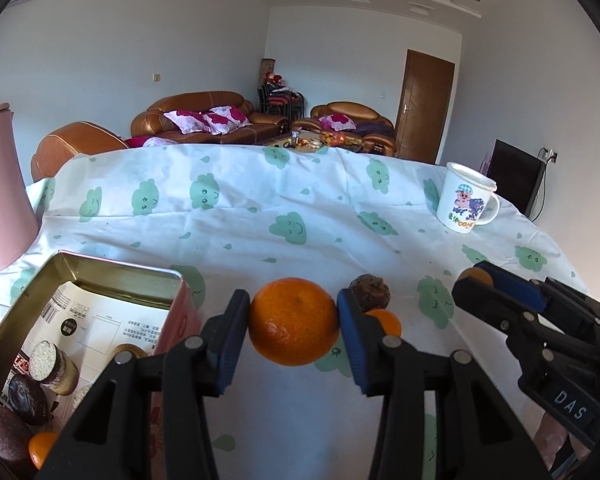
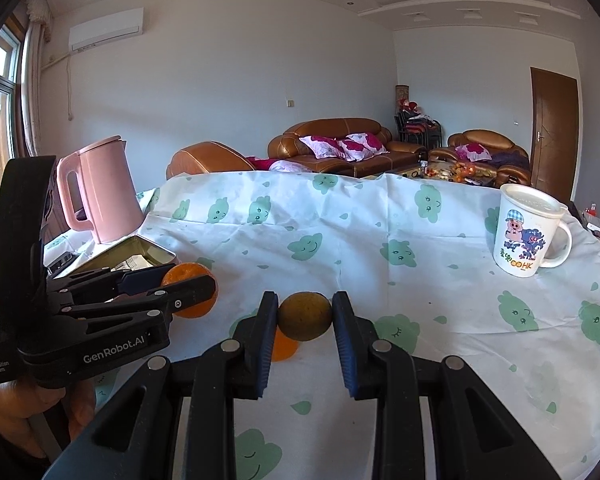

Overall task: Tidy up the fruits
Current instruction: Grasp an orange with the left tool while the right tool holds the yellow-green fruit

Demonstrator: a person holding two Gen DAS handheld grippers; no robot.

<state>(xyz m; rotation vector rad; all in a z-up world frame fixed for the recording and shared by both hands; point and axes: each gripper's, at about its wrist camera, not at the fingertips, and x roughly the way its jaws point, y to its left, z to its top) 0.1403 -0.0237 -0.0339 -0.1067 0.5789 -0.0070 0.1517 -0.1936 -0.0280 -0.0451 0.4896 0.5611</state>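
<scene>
Both loaded: left hand-held gripper (image 1: 294, 322) clamps the round orange tangerine (image 1: 294, 320), right hand-held gripper (image 2: 305, 316) pinches the brownish-green round fruit (image 2: 305, 316). Keep them level, release low inside the open rectangular metal tin (image 1: 100, 276).

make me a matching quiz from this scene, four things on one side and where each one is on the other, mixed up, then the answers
Things
1. orange
2. brownish fruit
3. mug
4. kettle

Places
A. behind the open tin
B. between the right gripper's pads
C. between the left gripper's pads
D. standing alone at the cloth's far right

Pairs: 1-C, 2-B, 3-D, 4-A
</scene>
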